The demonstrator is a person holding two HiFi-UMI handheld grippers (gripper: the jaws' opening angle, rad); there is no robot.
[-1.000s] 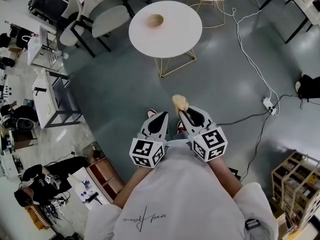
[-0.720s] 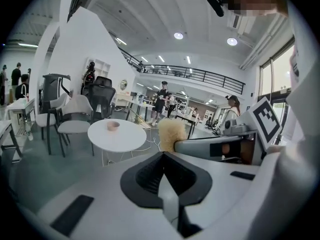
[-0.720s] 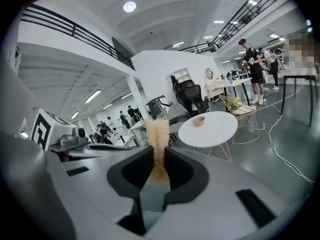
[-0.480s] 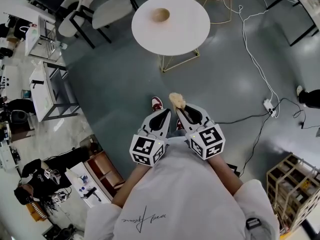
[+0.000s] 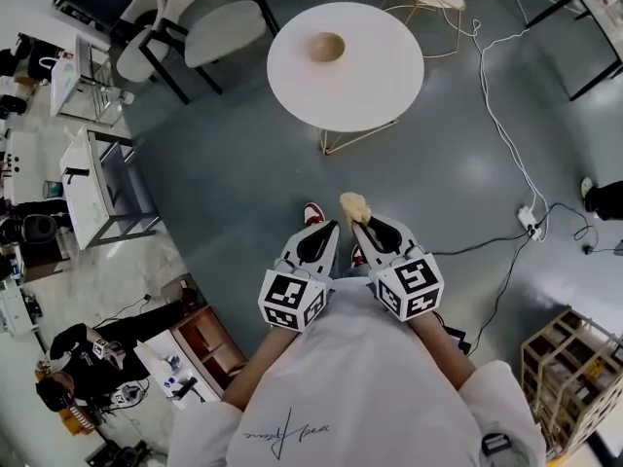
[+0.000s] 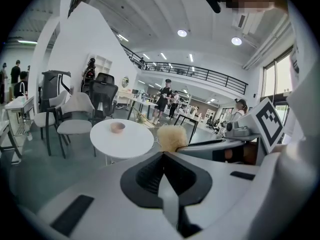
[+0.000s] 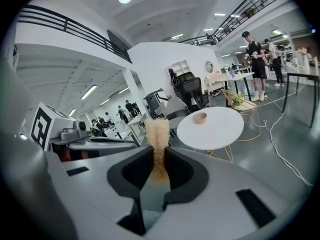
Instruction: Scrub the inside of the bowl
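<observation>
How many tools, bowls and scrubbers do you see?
tools: 2, the left tool and the right tool
bowl: 1
scrubber: 1, held in the right tool
total: 4

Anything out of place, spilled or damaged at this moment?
Nothing is spilled or damaged. The bowl sits upright on the round table, and the right gripper is shut on a tan scrubber. The only untidy thing is a white cable trailing loose across the floor to a power strip.
</observation>
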